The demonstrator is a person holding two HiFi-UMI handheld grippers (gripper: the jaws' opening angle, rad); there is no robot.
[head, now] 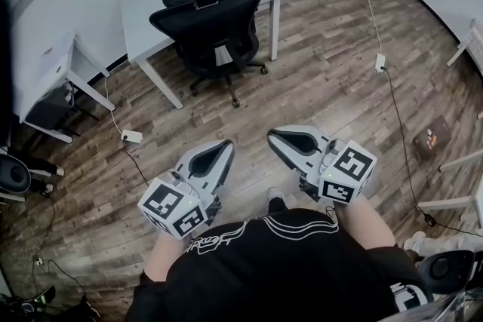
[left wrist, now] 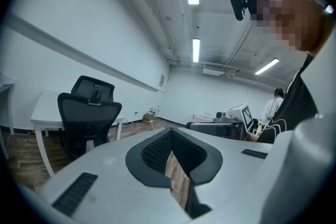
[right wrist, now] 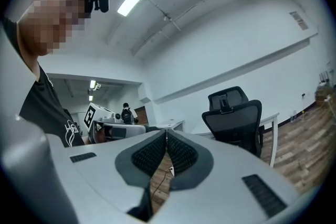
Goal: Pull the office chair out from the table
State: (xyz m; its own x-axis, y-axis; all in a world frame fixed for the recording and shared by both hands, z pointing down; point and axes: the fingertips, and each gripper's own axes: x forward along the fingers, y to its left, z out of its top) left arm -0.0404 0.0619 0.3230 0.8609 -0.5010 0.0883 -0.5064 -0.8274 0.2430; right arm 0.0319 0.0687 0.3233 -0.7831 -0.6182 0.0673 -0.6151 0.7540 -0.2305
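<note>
A black mesh office chair (head: 213, 20) stands tucked under a white table (head: 143, 0) by the far wall, its back toward me. The chair (left wrist: 86, 115) shows at the left of the left gripper view, and the chair (right wrist: 233, 118) shows at the right of the right gripper view. My left gripper (head: 225, 149) is held close to my body, shut with nothing in it. My right gripper (head: 275, 137) is beside it, also shut and holding nothing. Both are well short of the chair, with open wood floor between.
A second white desk (head: 53, 68) stands at the left with a black box under it. Cables and a power strip (head: 131, 136) lie on the floor left of my path; another cable and adapter (head: 380, 62) run along the right. White furniture legs (head: 460, 162) stand at the right edge.
</note>
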